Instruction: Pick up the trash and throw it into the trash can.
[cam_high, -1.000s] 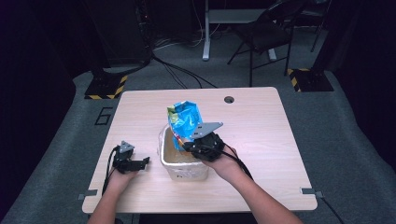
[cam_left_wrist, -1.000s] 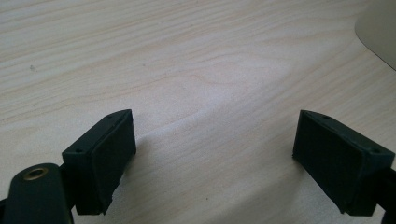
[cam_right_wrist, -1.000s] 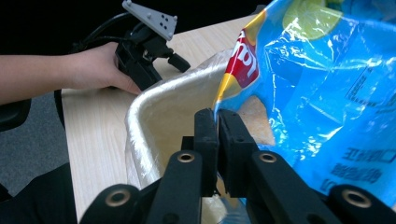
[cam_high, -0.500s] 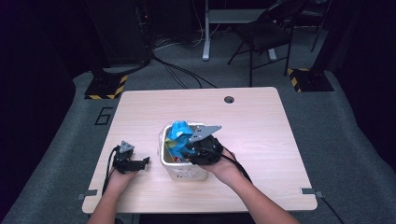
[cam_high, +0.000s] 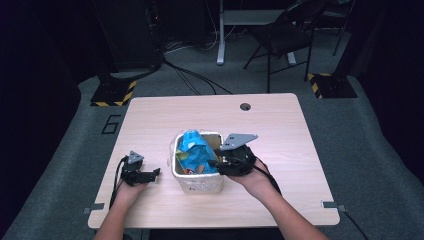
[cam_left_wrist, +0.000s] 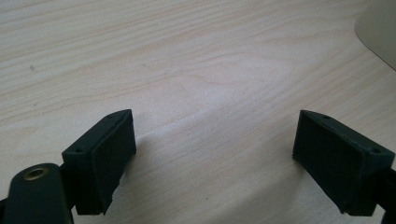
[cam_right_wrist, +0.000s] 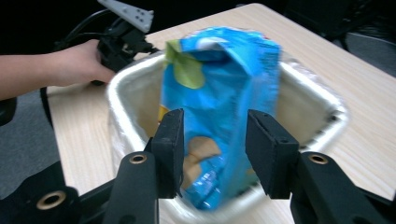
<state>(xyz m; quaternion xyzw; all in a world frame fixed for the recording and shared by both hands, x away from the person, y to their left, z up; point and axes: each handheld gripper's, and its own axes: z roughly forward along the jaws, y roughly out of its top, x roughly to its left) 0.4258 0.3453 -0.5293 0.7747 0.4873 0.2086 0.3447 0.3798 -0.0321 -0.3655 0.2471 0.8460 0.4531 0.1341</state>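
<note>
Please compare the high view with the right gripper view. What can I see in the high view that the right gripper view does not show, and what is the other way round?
High view alone: the chair behind the table, the round hole in the tabletop, and the right gripper from above.

Right gripper view alone: its own jaws, which have just been opening, stand off the chip bag.

Both: the blue bag, the white bin and the left gripper.

Item one: a large numeral "6" (cam_high: 111, 124) marked in dark outline on the grey floor, just beside the left edge of the table (cam_high: 280, 125). Item two: printing on the blue chip bag (cam_right_wrist: 219, 112), blurred and unreadable.
</note>
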